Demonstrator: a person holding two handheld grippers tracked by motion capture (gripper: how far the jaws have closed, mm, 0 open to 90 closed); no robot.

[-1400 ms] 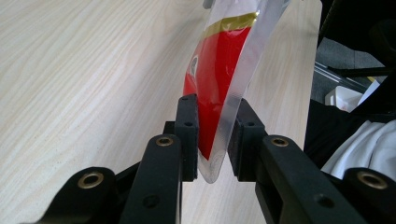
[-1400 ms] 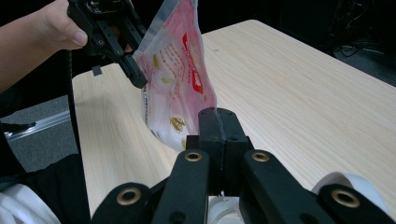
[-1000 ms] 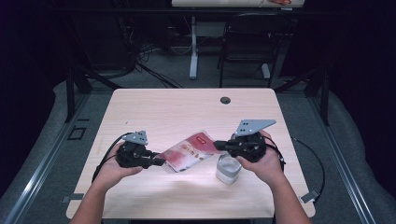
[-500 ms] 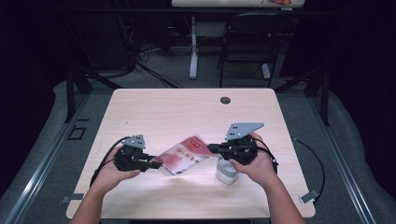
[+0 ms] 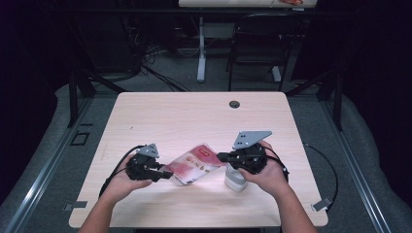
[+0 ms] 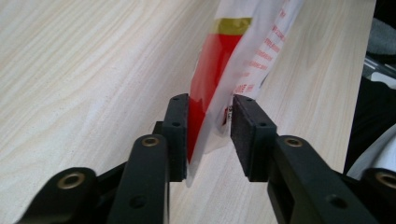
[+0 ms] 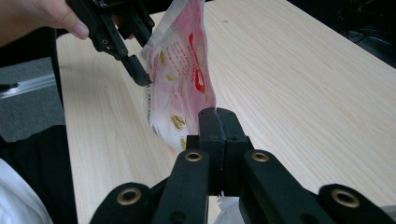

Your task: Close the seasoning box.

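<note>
Pouch: red-and-white plastic pouch (image 5: 194, 165) held just above the table (image 5: 194, 116) near its front edge, stretched between the 2 grippers.
Pouch in gripper views: in the left gripper view the pouch (image 6: 224, 79) hangs edge-on between the black jaws; in the right gripper view the pouch (image 7: 180, 79) rises from the jaws toward the other gripper.
Change since 1 second ago: the pouch and both hands sit lower and nearer the front edge of the table; the pouch lies flatter.
Left gripper: left gripper (image 5: 163, 174) at the pouch's left end; its jaws have just been opening, and the pouch's edge stands between them, against 1 pad, with a gap to the other (image 6: 210, 135).
Right gripper: right gripper (image 5: 221, 157) at the pouch's right end, jaws pressed together on the pouch's corner (image 7: 218, 126).
Container: a small white container (image 5: 234, 178) stands on the table just right of the pouch, under the right hand; its contents cannot be told.
Surface: pale wood table with a dark round grommet (image 5: 234, 104) at the far edge, well beyond the pouch.
Room: dark, grey floor, a black chair (image 5: 255, 43) behind the table.
</note>
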